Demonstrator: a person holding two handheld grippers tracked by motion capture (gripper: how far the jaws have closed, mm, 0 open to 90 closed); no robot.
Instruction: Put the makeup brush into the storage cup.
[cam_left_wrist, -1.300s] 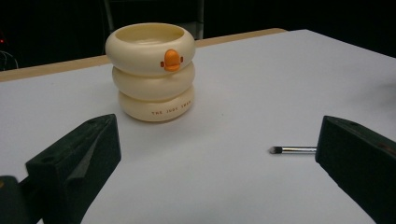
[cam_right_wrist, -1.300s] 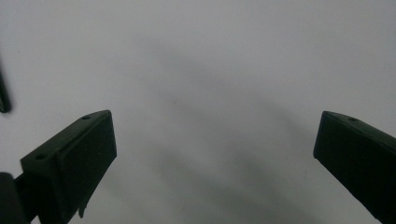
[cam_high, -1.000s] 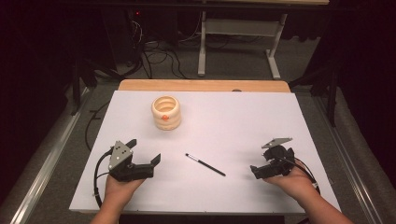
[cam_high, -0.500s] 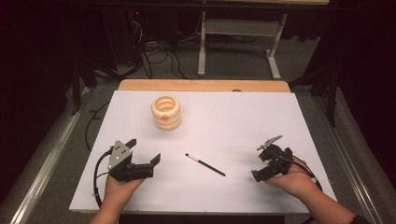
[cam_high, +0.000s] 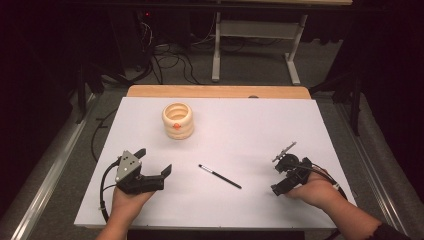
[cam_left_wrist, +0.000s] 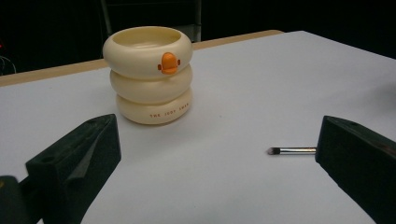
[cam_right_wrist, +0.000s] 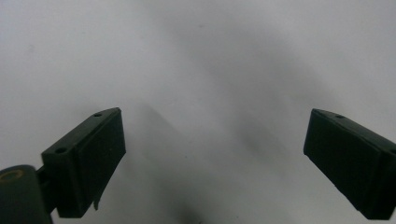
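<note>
A cream cup (cam_high: 177, 120) shaped like stacked rings, with an orange beak on its front, stands upright at the back left of the white table (cam_high: 250, 125). A thin black brush (cam_high: 220, 176) with a silver ferrule lies flat near the table's middle. My left gripper (cam_high: 155, 160) rests open at the front left; its view shows the cup (cam_left_wrist: 149, 74) ahead and the brush tip (cam_left_wrist: 292, 150) by the right jaw. My right gripper (cam_high: 276, 177) is at the front right, tipped down at bare table (cam_right_wrist: 215, 70). Its jaws have just been closing slightly, stand open, and hold nothing.
A wooden strip (cam_high: 220, 91) runs along the table's far edge. Beyond it are desk legs (cam_high: 216, 55) and cables on a dark floor. A metal rail (cam_high: 55, 165) runs along the left side. Both forearms enter from the near edge.
The right hand has rolled and tipped its gripper downward toward the table, shifting slightly. The left gripper, cup and brush have stayed put.
</note>
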